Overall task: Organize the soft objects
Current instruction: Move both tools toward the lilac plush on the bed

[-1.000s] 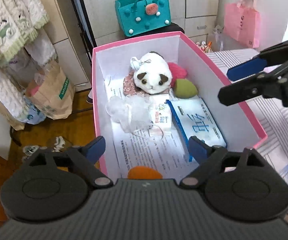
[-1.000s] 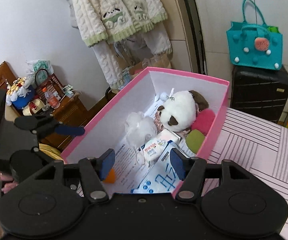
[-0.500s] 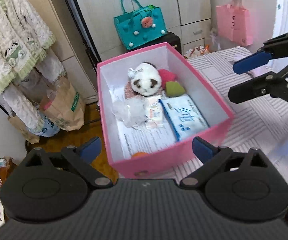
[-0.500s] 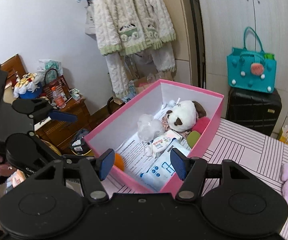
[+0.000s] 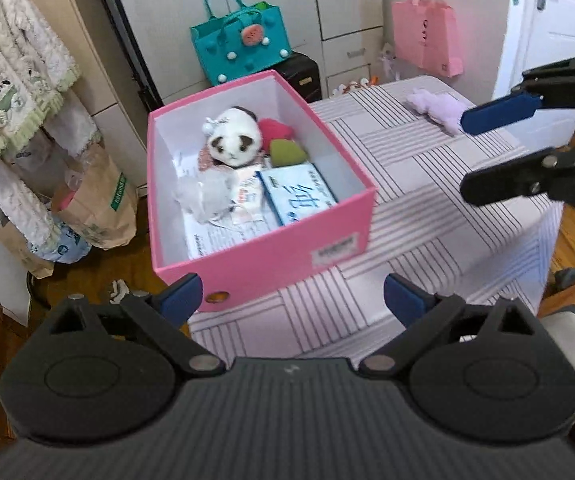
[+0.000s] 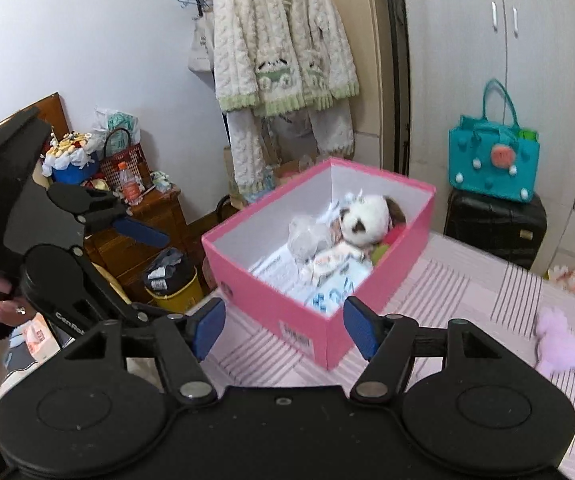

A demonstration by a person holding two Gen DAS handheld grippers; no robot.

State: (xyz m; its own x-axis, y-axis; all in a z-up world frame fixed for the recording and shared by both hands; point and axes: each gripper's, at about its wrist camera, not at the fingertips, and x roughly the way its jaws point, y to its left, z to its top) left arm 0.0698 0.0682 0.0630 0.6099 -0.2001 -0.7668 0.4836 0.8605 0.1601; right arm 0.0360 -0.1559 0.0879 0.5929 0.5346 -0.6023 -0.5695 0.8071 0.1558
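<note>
A pink box (image 5: 287, 252) (image 6: 271, 300) stands on a striped table. It holds a white panda plush (image 5: 233, 142) (image 6: 363, 218), a red plush (image 5: 275, 130), a green plush (image 5: 287, 152), a white mesh puff (image 5: 203, 196), tissue packs (image 5: 297, 194) and papers. A lilac plush (image 5: 433, 106) (image 6: 559, 344) lies alone on the table to the right. My left gripper (image 5: 291, 300) is open and empty, in front of the box. My right gripper (image 6: 283, 326) (image 5: 483, 156) is open and empty, above the table right of the box.
The striped table (image 5: 427, 216) ends at its near and right edges. A teal bag (image 5: 243, 48) sits on a black suitcase behind the box. A pink bag (image 5: 427, 36) hangs at the back. Hanging clothes (image 6: 279, 48), paper bags (image 5: 99, 208) and a wooden cabinet (image 6: 147, 232) stand left.
Both grippers have pulled back and up from the box, so the whole box and the table now show. Both stay open and empty.
</note>
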